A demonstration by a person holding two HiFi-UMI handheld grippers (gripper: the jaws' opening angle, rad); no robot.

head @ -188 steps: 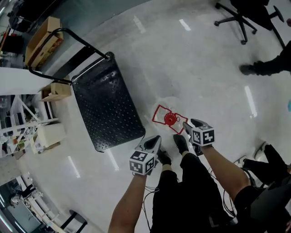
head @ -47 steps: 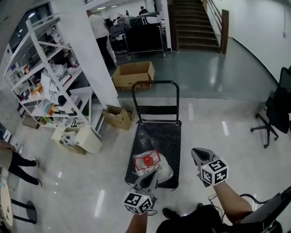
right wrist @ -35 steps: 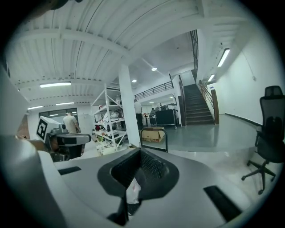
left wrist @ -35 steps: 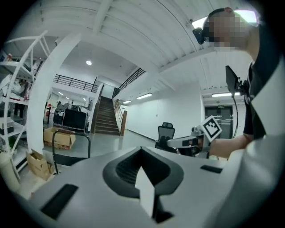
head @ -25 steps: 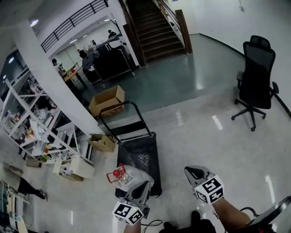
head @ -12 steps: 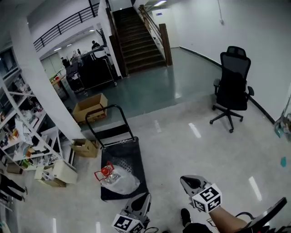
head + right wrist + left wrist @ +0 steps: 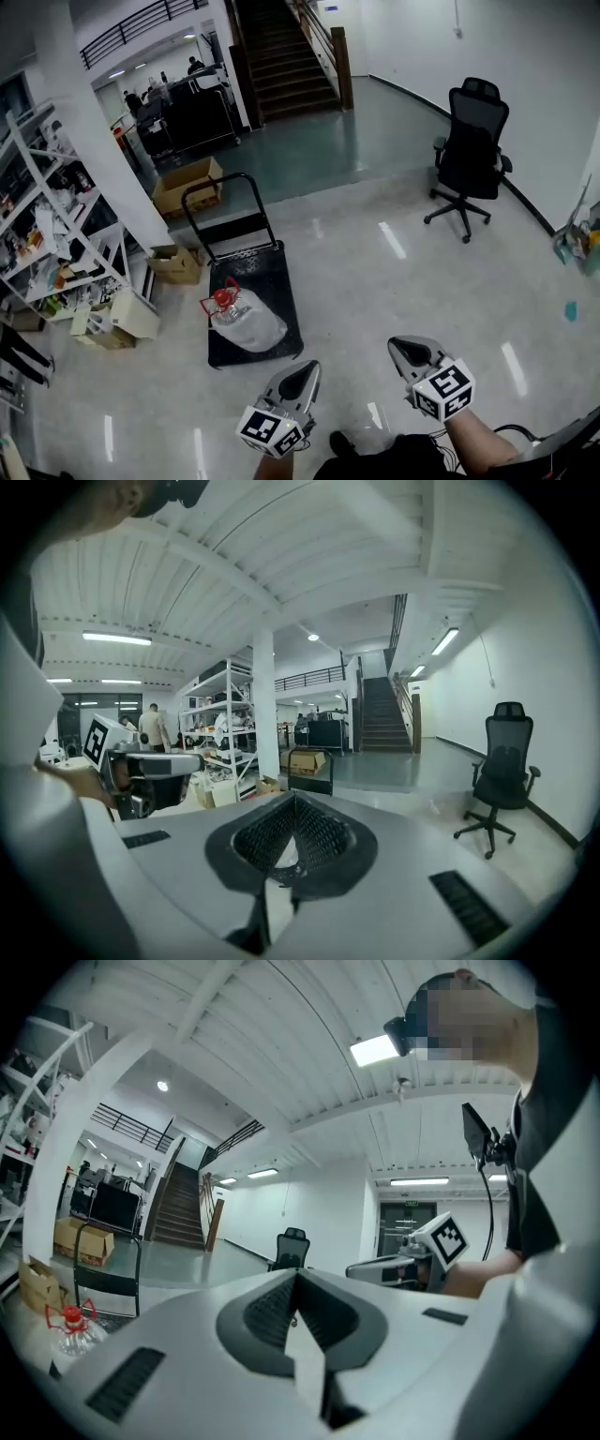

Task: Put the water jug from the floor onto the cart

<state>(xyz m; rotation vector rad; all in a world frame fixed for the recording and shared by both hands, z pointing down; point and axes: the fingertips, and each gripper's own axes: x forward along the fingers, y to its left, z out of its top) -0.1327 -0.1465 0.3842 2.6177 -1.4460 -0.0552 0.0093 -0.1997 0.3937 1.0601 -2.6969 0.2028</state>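
The water jug (image 7: pixel 247 325) is laid on its side on the deck of the cart (image 7: pixel 268 273). It is placed on the half of the deck away from the cart's push handle (image 7: pixel 229 200). Its red cap (image 7: pixel 221 298) is turned toward the handle end and the cart's left edge.

Both hand-held grippers are held off the end of the cart opposite the handle, and neither is in contact with the jug. The left gripper (image 7: pixel 306 372) is found near the right corner of that end, the jug lying ahead of it and to its left, clearly apart. In the left gripper view its jaws are seen pressed together at the tips, with nothing pinched between them. The right gripper (image 7: pixel 404 350) is held further out to the cart's right and well apart from the jug. Its jaws are likewise closed on nothing.

A large cardboard box (image 7: pixel 187 186) is seen beyond the cart's handle end, and smaller boxes (image 7: pixel 174 264) are set near the cart's left side. An office chair (image 7: pixel 469 148) is placed well off to the cart's right.
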